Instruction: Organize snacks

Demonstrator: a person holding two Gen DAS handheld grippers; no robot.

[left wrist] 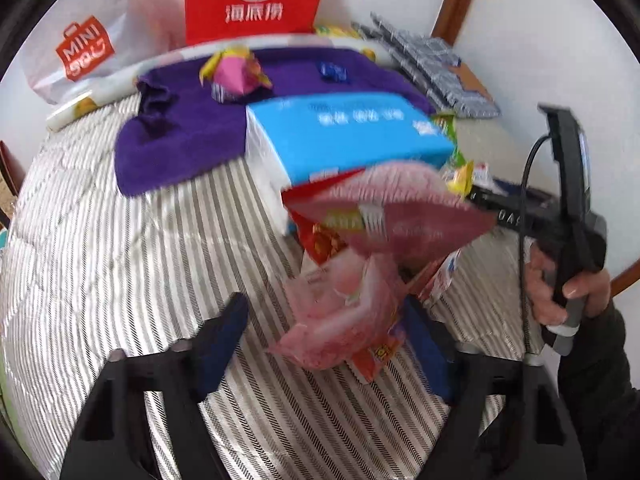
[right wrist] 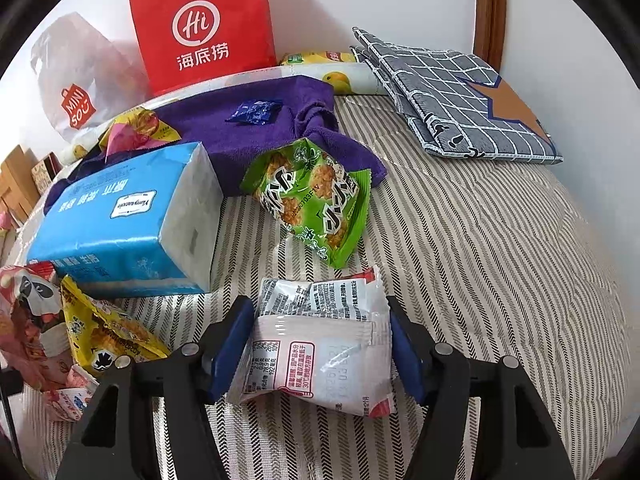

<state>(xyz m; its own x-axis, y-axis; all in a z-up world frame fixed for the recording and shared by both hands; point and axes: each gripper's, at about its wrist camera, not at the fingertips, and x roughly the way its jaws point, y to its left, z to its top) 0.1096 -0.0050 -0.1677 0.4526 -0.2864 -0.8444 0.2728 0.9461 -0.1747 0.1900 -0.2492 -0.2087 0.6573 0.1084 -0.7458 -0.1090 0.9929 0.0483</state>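
In the right wrist view my right gripper [right wrist: 320,336] has its blue pads on both sides of a white snack packet with red print [right wrist: 320,344] lying on the striped bed; the pads touch its edges. A green snack bag [right wrist: 312,200] lies just beyond it, and a yellow bag [right wrist: 108,328] and a red-pink bag [right wrist: 28,320] lie at the left. In the left wrist view my left gripper [left wrist: 324,340] is open, with a blurred pink packet [left wrist: 344,316] between its fingers and a larger pink-red bag [left wrist: 384,208] above it.
A blue tissue pack [right wrist: 128,220] and a purple towel [right wrist: 248,132] with a small blue candy [right wrist: 256,111] sit mid-bed. A red paper bag [right wrist: 204,28], a white Miniso bag [right wrist: 76,80] and folded grey checked cloth [right wrist: 452,96] stand at the back. The striped bed cover [right wrist: 500,260] extends right.
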